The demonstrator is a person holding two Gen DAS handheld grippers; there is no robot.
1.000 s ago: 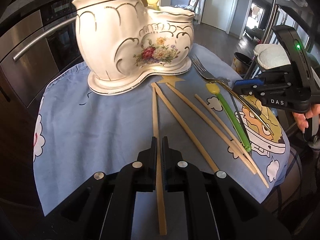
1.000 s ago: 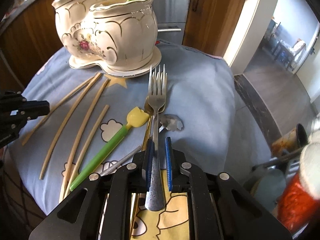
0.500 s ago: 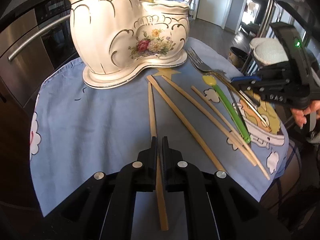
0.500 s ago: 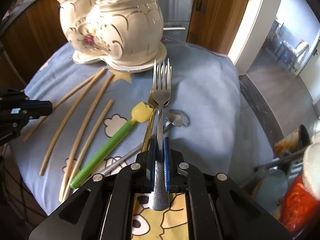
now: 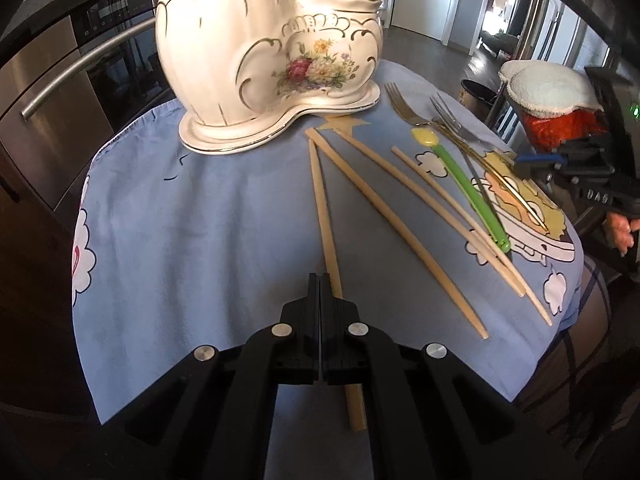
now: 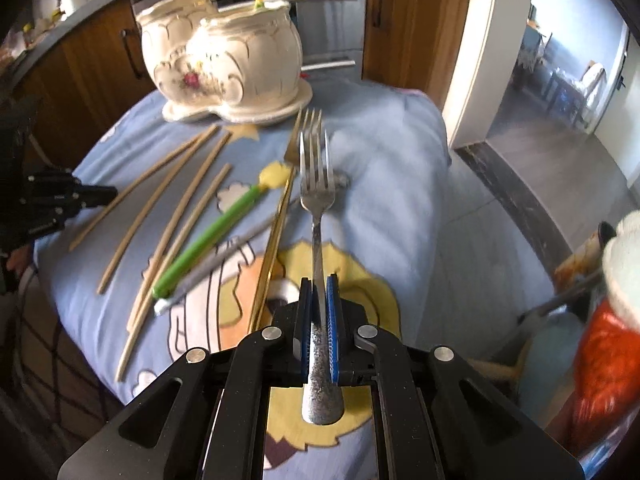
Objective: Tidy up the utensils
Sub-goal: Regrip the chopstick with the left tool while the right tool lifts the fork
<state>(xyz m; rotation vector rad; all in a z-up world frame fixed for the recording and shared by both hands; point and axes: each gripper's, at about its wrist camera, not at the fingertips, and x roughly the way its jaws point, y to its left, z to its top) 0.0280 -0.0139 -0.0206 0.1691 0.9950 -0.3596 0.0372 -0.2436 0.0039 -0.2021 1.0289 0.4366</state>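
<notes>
Glossy ceramic holder (gilt-trimmed) — matt cloth, shiny metal fork.

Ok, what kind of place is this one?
Most likely a home kitchen: a built-in steel oven and wooden cabinets stand behind a cloth-covered table, with a doorway onto other rooms.

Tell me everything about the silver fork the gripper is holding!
The silver fork is shiny metal with four long tines and a slim neck; its rounded handle end looks speckled. The right gripper is shut on the handle between blue pads. The tines point ahead toward the white ceramic utensil holder. It seems raised off the blue cloth.
</notes>
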